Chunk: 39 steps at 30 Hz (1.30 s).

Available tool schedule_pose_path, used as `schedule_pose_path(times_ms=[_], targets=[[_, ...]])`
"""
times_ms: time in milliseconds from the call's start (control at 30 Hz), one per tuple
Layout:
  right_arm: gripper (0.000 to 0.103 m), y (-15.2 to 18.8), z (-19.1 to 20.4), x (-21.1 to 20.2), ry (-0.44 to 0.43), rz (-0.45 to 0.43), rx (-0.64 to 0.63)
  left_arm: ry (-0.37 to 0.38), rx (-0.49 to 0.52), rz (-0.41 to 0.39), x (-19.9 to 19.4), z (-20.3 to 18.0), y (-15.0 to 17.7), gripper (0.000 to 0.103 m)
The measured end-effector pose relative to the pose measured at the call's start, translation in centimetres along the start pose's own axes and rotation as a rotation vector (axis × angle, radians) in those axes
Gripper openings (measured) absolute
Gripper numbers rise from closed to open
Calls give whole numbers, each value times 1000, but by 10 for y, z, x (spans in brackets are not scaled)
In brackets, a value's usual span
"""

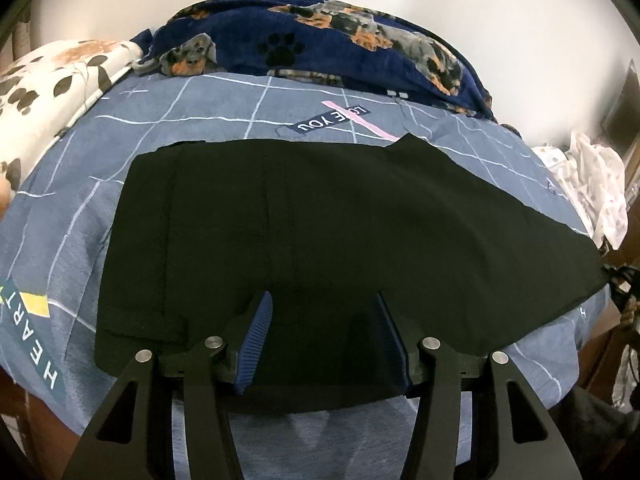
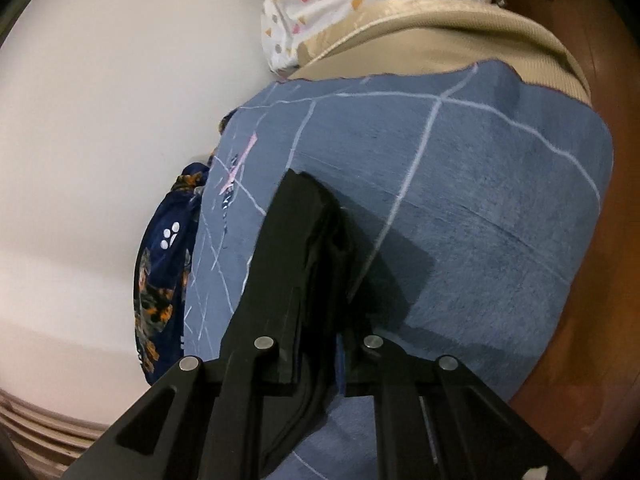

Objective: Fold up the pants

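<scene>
Blue-grey bedsheet [image 1: 200, 120] with white grid lines and printed words spread over bed. Navy dog-print blanket [image 1: 320, 40] bunched along far edge by white wall [image 1: 480, 0]. Floral cream cloth [image 1: 48, 80] seen at left, white dotted cloth [image 1: 596, 184] at right.

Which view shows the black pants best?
The left wrist view: the pants lie spread flat across the blue bedsheet, nearly whole, with the left gripper open above their near edge. The right wrist view shows only a bunched fold of pants pinched in the shut right gripper.
</scene>
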State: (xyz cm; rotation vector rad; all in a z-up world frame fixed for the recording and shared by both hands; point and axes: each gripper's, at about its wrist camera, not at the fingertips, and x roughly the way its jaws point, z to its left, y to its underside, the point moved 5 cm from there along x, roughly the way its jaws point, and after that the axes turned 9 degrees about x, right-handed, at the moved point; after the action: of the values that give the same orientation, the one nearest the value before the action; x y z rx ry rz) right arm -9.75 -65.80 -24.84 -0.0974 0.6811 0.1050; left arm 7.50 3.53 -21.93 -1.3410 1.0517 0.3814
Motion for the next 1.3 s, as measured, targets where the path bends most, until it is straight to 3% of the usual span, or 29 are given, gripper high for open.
schedule_pose_path(times_ms=[333, 633, 800, 1000, 1167, 1300], targets=[[11, 21, 68, -8, 7, -4, -189, 5, -6, -19, -8, 0, -3, 54], [12, 95, 127, 20, -6, 96, -378, -11, 64, -25, -13, -16, -6, 54], [12, 137, 131, 42, 26, 152, -460, -40, 110, -24, -13, -24, -7, 54], [12, 173, 128, 57, 53, 205, -514, -75, 124, -36, -14, -25, -8, 61], [12, 192, 131, 61, 69, 224, -570, -116, 118, -30, -13, -21, -6, 71], [12, 207, 134, 65, 78, 241, -609, -127, 105, -28, -13, -17, -6, 73]])
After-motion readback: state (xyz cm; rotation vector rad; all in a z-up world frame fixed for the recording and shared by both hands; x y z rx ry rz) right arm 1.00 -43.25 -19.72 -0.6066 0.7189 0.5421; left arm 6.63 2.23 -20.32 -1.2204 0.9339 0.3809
